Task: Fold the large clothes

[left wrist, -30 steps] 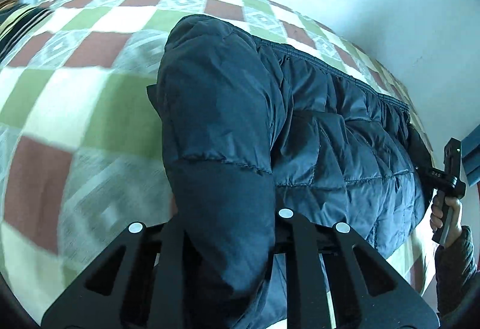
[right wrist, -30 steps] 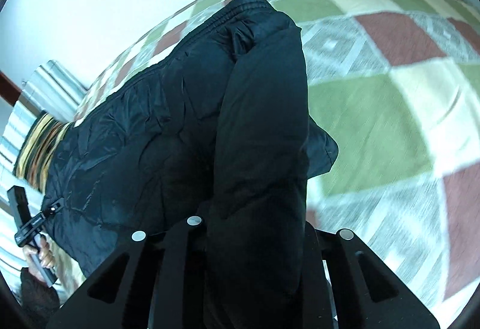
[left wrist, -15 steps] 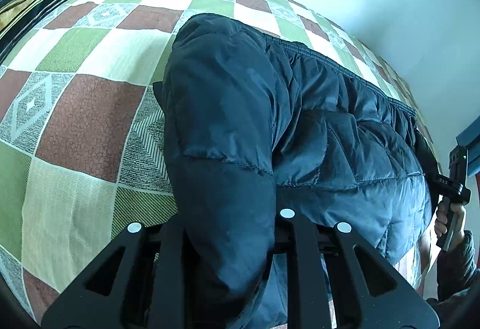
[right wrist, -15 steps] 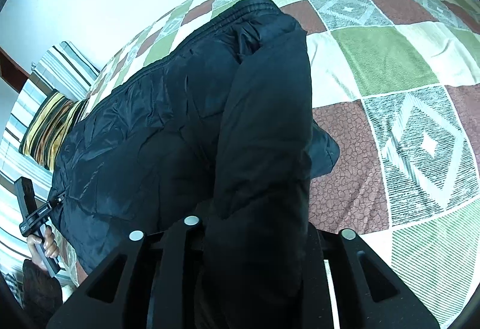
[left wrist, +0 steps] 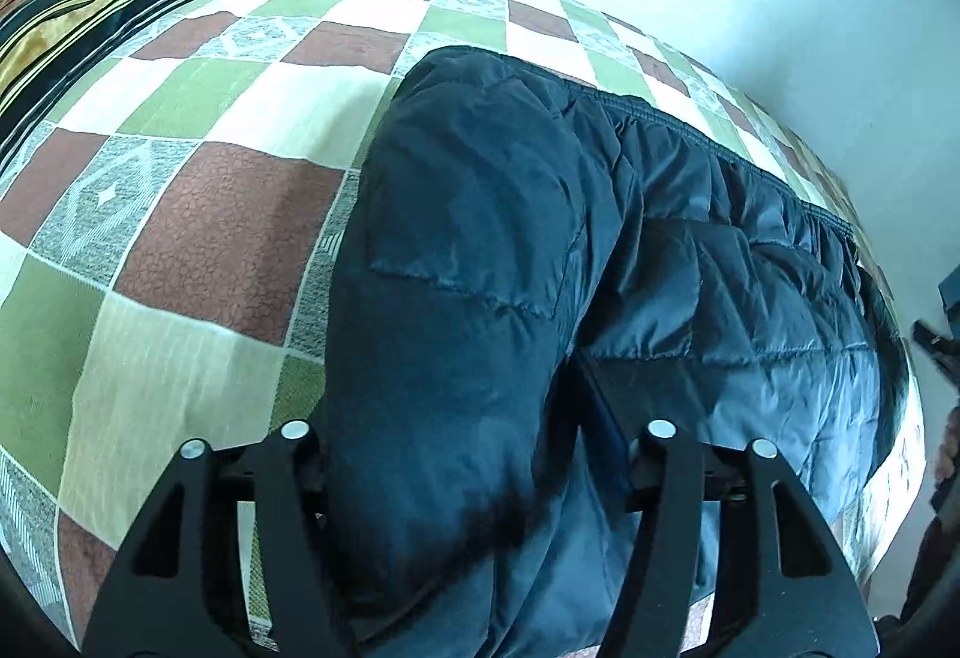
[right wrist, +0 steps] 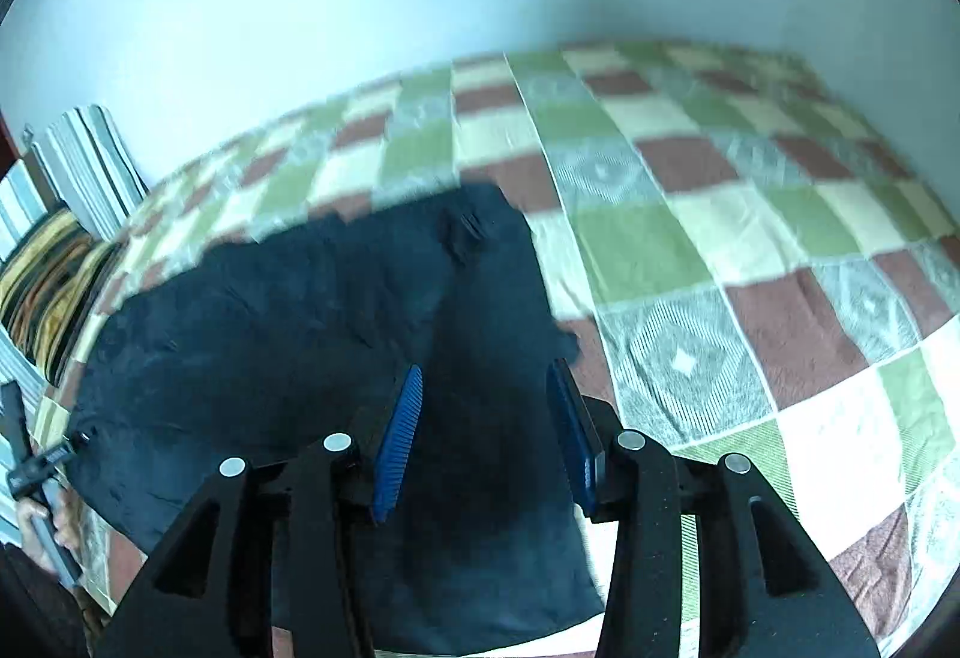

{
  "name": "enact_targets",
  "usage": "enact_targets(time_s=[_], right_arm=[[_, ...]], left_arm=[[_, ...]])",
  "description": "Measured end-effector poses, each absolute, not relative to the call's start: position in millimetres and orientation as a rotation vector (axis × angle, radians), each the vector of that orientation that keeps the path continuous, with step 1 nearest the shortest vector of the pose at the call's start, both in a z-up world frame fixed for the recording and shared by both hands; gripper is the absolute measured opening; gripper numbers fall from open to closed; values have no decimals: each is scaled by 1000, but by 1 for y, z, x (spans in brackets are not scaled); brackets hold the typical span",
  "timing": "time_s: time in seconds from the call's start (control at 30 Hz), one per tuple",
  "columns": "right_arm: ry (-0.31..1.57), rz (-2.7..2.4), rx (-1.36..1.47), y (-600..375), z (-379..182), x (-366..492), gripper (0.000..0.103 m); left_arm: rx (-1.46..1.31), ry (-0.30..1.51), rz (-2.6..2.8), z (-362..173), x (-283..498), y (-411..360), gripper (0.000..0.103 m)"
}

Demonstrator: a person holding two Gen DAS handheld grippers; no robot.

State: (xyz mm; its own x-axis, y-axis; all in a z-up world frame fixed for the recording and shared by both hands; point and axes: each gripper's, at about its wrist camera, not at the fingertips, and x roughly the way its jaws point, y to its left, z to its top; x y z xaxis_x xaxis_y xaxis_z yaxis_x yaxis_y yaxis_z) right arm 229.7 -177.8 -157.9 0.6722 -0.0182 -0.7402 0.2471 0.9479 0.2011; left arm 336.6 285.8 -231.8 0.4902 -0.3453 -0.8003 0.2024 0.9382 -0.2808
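Sleeves of navy puffer jacket [left wrist: 690,262] lie folded inward on bed [left wrist: 198,214]; our left gripper [left wrist: 474,436] and right gripper [right wrist: 486,436] opening, pads apart, sleeve fabric loose between. Body fold left, we judge.

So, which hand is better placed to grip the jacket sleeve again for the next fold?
Probably left. The left gripper has the sleeve between its opening jaws; the right gripper's jaws, also opening, look lifted clear of the jacket.

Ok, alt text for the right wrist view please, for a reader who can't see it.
The right tool, its blue-padded jaws opening, hangs above a dark puffer jacket lying on a checked green, brown and cream bedspread, with the jacket showing between the pads but not pinched. At far left a hand grips the other tool's handle; striped pillows lie behind.
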Motion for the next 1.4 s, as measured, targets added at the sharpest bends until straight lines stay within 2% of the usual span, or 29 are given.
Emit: enact_targets(time_s=[0.07, 0.23, 0.57, 0.67, 0.83, 0.9, 1.0, 1.4], right_arm=[[811, -103, 294, -156, -150, 230, 43], [907, 81, 256, -85, -168, 230, 28], [916, 57, 106, 1, -181, 271, 28], [951, 24, 108, 5, -197, 281, 28], [999, -4, 95, 9, -223, 294, 28], [1000, -14, 83, 10, -229, 294, 28], [994, -24, 71, 12, -232, 293, 28], [985, -26, 76, 14, -234, 290, 28]], left_arm=[[-155, 1003, -325, -232, 335, 287, 68], [-179, 1005, -315, -234, 334, 293, 74], [-196, 1011, -302, -235, 335, 295, 75], [-193, 1010, -301, -236, 336, 295, 76], [-169, 996, -285, -236, 337, 293, 84], [-168, 995, -276, -236, 339, 294, 90], [-197, 1015, -291, -241, 344, 295, 93], [-256, 1064, -342, -250, 354, 298, 94]])
